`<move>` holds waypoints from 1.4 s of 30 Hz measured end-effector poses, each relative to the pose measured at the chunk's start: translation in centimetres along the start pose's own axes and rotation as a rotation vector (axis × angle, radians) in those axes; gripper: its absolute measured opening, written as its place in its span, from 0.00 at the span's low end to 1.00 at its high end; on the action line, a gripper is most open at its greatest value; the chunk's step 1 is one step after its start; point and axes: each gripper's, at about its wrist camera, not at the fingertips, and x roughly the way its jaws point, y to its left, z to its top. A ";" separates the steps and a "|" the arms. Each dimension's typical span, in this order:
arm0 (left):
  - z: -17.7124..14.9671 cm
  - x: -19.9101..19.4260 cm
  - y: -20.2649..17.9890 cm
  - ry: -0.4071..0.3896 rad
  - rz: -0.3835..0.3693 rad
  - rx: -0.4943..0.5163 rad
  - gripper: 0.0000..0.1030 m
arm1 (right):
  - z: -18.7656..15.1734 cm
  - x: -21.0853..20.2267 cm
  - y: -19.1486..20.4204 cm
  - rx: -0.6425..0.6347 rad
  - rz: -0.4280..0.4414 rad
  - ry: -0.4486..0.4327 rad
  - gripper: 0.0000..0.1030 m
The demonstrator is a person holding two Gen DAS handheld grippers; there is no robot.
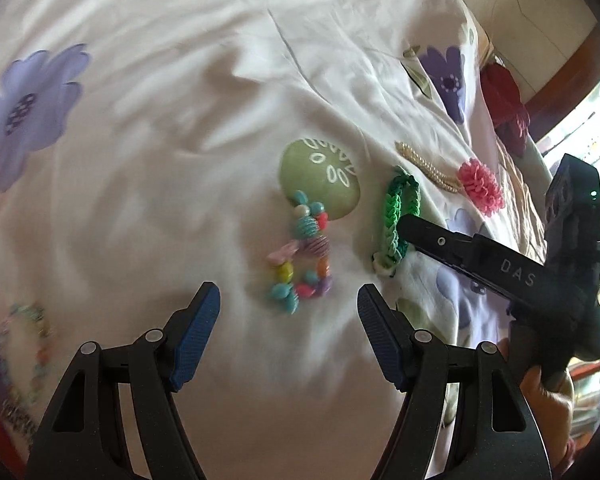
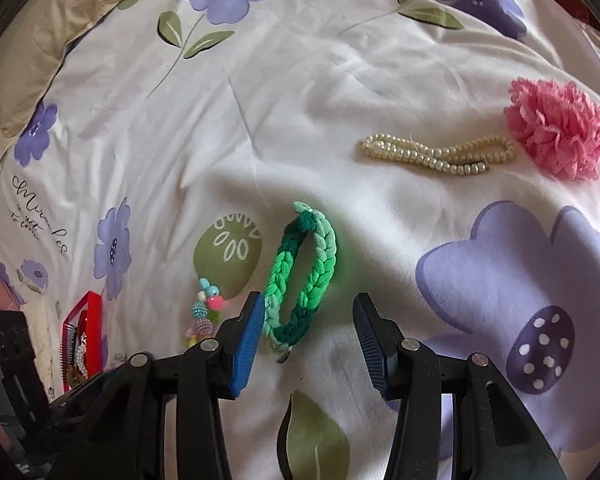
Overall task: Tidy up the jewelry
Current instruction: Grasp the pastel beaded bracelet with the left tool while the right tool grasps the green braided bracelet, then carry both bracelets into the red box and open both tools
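On a rumpled floral bedsheet (image 2: 300,92), both tongs (image 1: 289,320) (image 2: 306,334) released, green braided bracelet (image 2: 300,276) below.

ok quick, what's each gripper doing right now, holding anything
Left gripper: open, empty, above the colourful bead bracelet.
Right gripper: open, holding nothing; the green braided bracelet lies on the sheet by its left finger.

Green braided bracelet (image 2: 300,276), cream pearls (image 2: 436,154), pink pompom (image 2: 560,128), white sheet (image 2: 300,120) with seemingly lilac flowers.
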 end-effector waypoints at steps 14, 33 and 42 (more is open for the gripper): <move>0.3 1.0 0.5 0.009 0.027 0.022 0.13 | -0.2 0.4 -0.1 -0.003 0.022 0.005 0.10; -6.0 -10.4 6.4 -0.128 0.002 -0.091 0.13 | -5.0 -2.9 6.4 -0.115 0.210 0.023 0.09; -10.3 -15.9 11.9 -0.195 0.067 -0.209 0.13 | -8.8 -2.3 12.1 -0.205 0.302 0.092 0.09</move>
